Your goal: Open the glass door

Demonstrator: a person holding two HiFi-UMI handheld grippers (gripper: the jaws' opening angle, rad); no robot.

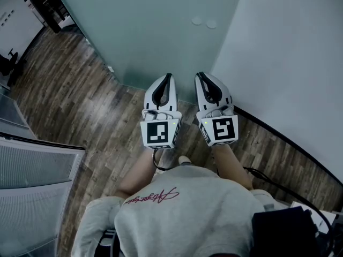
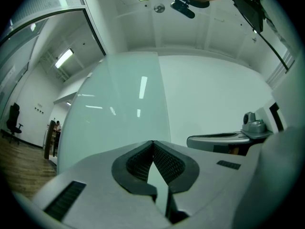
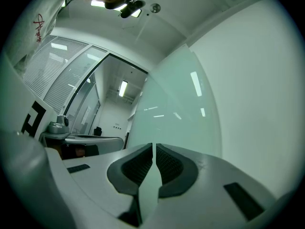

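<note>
though frosted, smooth flat glass door (image 1: 153,28)

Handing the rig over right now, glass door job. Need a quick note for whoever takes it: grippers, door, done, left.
Left gripper: jaws shut, empty, aimed at the glass door.
Right gripper: jaws closed to a thin slit, empty, beside the left one.
Door: frosted pane straight ahead, white wall at its right, two round fittings near that edge. Neither gripper appears to touch it.
Done: grippers lined up before the door, nothing more.
Left: make contact with the pane and open it. No handle shows.
</note>
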